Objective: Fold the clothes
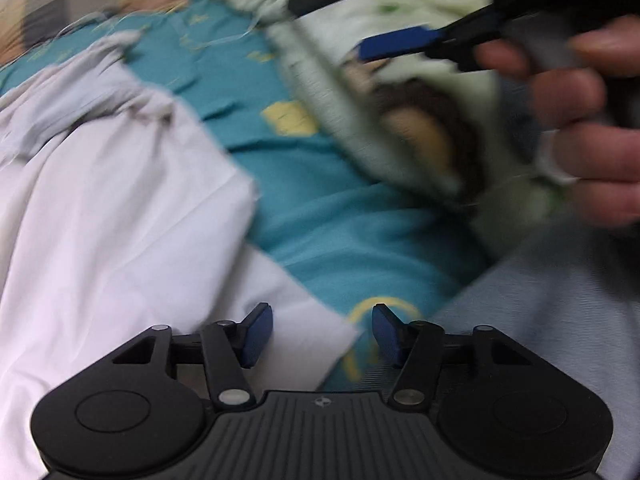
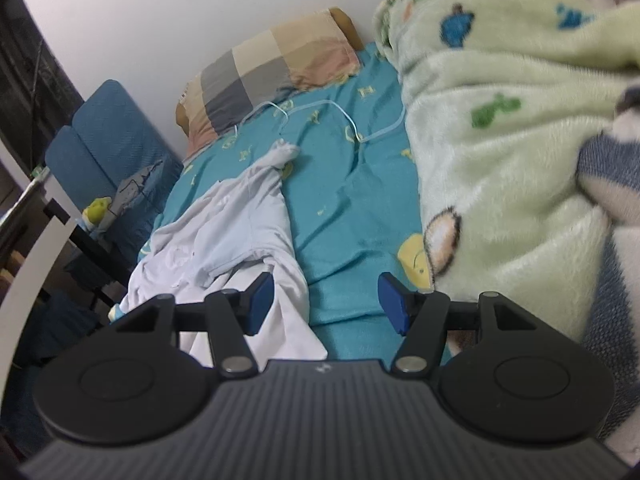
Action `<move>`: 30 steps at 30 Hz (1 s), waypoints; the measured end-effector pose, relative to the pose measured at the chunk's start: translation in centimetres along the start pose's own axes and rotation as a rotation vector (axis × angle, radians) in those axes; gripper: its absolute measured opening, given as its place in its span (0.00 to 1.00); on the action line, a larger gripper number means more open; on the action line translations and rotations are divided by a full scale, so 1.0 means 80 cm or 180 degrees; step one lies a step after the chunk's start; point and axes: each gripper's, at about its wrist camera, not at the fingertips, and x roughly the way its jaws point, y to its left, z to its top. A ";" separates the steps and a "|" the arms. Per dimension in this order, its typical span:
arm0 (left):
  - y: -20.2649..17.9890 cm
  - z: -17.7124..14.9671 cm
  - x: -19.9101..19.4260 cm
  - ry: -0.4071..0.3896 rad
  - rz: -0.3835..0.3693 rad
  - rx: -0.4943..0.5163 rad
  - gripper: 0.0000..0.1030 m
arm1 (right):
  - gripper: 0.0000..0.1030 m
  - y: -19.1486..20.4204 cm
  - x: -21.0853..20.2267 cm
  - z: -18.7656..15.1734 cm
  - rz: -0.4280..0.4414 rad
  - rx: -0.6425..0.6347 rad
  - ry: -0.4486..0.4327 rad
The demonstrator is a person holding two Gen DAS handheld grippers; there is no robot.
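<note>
A white garment (image 1: 108, 208) lies crumpled on the teal bed sheet (image 1: 332, 232). It also shows in the right wrist view (image 2: 224, 236), stretched along the sheet's (image 2: 344, 208) left side. My left gripper (image 1: 322, 334) is open and empty, low over the garment's near edge. My right gripper (image 2: 326, 304) is open and empty, above the garment's lower part. In the blurred left wrist view the right gripper (image 1: 360, 24) shows at the top right, held in a hand (image 1: 584, 120), its jaws apart.
A pale green fleece blanket (image 2: 500, 140) with cartoon prints lies heaped on the bed's right side, also in the left wrist view (image 1: 420, 128). A checked pillow (image 2: 272, 76) sits at the head. A thin cable (image 2: 348, 120) lies on the sheet. A blue chair (image 2: 108, 152) stands left of the bed.
</note>
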 end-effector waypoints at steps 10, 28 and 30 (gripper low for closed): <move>-0.016 0.003 0.003 -0.0034 0.0224 0.0290 0.04 | 0.59 -0.008 0.025 -0.002 0.0104 0.0145 0.0213; -0.017 -0.045 -0.121 -0.0582 -0.0650 -0.0540 0.03 | 0.59 -0.047 0.060 0.056 0.0436 0.0424 0.0481; -0.017 -0.051 -0.122 -0.0604 -0.0714 -0.0589 0.02 | 0.59 -0.041 0.084 0.057 0.0457 0.0357 0.0637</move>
